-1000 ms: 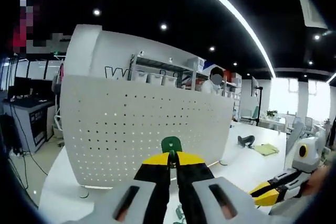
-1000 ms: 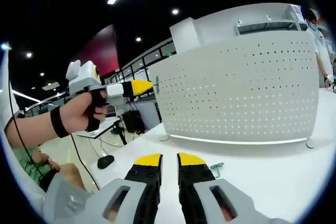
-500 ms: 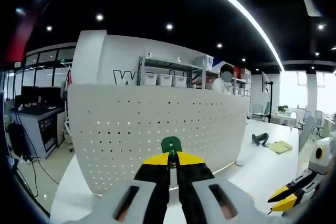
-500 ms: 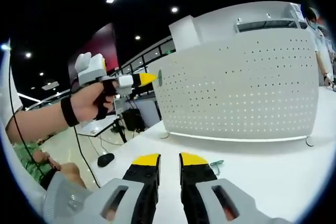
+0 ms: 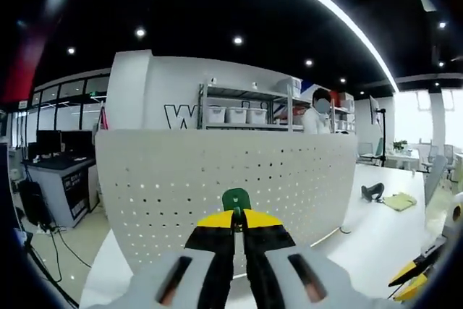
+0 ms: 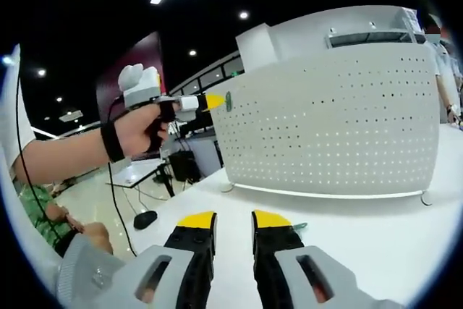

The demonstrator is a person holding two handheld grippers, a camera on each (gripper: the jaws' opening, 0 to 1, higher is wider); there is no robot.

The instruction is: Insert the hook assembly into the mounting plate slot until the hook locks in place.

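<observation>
A white perforated mounting plate (image 5: 217, 171) stands upright on the white table (image 6: 376, 244). My left gripper (image 5: 239, 216) is shut on a small green hook (image 5: 236, 198), whose rounded top sticks out above the yellow tips right in front of the plate. In the right gripper view a hand holds that left gripper (image 6: 213, 100) up at the mounting plate (image 6: 333, 121), with the green hook (image 6: 228, 100) beside the plate's upper left edge. My right gripper (image 6: 233, 221) is low over the table, open and holding nothing. A small green piece (image 6: 298, 228) lies just behind it.
A person (image 5: 316, 110) stands behind the plate by shelves with bins (image 5: 239, 113). On the table's far right lie a black object (image 5: 372, 192) and a yellow-green cloth (image 5: 400, 201). A desk with monitors (image 5: 51, 157) is at the left.
The left gripper has carried the hook closer to the plate's upper left edge. My right gripper's jaws have parted a little wider.
</observation>
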